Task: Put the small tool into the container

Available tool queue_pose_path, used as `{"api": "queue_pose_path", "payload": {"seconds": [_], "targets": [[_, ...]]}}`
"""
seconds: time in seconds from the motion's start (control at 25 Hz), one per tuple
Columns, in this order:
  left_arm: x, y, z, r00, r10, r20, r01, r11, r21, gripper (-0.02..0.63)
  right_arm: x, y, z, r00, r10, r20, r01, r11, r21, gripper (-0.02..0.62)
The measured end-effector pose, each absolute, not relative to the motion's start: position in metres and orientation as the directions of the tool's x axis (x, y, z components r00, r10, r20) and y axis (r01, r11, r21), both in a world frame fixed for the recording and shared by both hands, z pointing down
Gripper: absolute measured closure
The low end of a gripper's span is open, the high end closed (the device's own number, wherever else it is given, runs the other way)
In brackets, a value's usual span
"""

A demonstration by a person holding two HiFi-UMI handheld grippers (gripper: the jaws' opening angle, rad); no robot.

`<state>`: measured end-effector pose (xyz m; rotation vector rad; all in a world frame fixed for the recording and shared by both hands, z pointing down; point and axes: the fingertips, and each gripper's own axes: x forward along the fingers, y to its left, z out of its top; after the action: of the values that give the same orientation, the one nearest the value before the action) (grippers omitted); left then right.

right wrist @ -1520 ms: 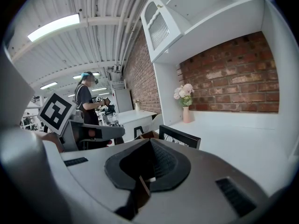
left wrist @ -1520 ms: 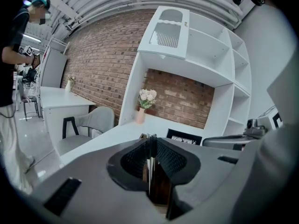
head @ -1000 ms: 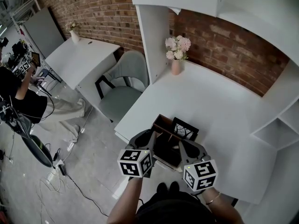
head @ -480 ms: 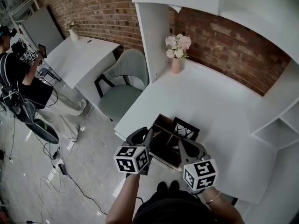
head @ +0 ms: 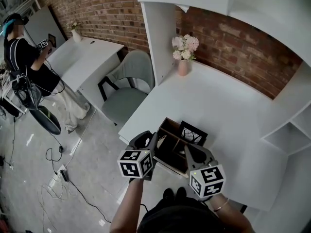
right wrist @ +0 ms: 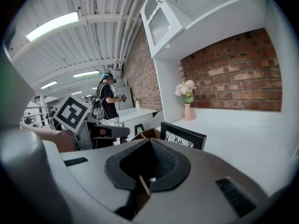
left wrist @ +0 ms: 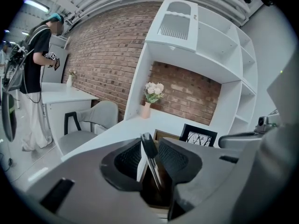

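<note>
A wooden container (head: pixel 171 148) with dark compartments stands near the front edge of the white desk (head: pixel 218 106). My left gripper (head: pixel 151 142) hovers over its left side. In the left gripper view a thin dark tool (left wrist: pixel 152 164) stands upright between the jaws of that gripper (left wrist: pixel 149 143), its lower end down inside the container (left wrist: pixel 161 135). The jaws are opening, and a gap shows beside the left pad. My right gripper (head: pixel 190 154) is at the container's near right. Its jaws (right wrist: pixel 149 141) are shut on a thin wooden wall (right wrist: pixel 142 186).
A black picture frame (head: pixel 193 133) leans just behind the container. A pink vase of flowers (head: pixel 183 57) stands at the back of the desk. A grey chair (head: pixel 127 89) sits left of the desk, and a person (head: pixel 29 67) stands far left. White shelves rise on the right.
My left gripper has drifted slightly left and toward me, and its jaws have spread apart around the tool. The right gripper has stayed put. The person at far left has stood up.
</note>
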<state>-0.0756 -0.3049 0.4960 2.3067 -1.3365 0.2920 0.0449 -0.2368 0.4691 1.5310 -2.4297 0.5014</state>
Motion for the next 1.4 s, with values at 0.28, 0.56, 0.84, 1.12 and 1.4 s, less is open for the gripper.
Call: {"api": "queue_pose_path", "payload": {"seconds": [0.28, 0.56, 0.84, 1.12, 1.4], "targets": [[-0.086, -0.296, 0.501, 0.496, -0.770, 0.401, -0.864, -0.394, 0.314, 0.492, 0.044, -0.234, 0.469, -0.434, -0.824, 0.365, -0.901, 0.401, -0.166, 0.592], [-0.095, -0.280, 0.501, 0.483, -0.779, 0.400, -0.869, -0.373, 0.324, 0.492, 0.032, -0.228, 0.466, -0.459, -0.812, 0.361, -0.888, 0.427, -0.168, 0.591], [-0.099, -0.257, 0.507, 0.466, -0.782, 0.414, -0.880, -0.363, 0.306, 0.492, 0.022, -0.219, 0.466, -0.479, -0.802, 0.357, -0.877, 0.450, -0.167, 0.592], [-0.104, -0.238, 0.506, 0.434, -0.799, 0.416, -0.899, -0.351, 0.262, 0.507, 0.019, -0.210, 0.465, -0.483, -0.804, 0.348, -0.875, 0.455, -0.165, 0.591], [-0.106, -0.220, 0.497, 0.420, -0.812, 0.406, -0.906, -0.347, 0.243, 0.544, 0.015, -0.200, 0.459, -0.488, -0.805, 0.339, -0.873, 0.460, -0.162, 0.591]]}}
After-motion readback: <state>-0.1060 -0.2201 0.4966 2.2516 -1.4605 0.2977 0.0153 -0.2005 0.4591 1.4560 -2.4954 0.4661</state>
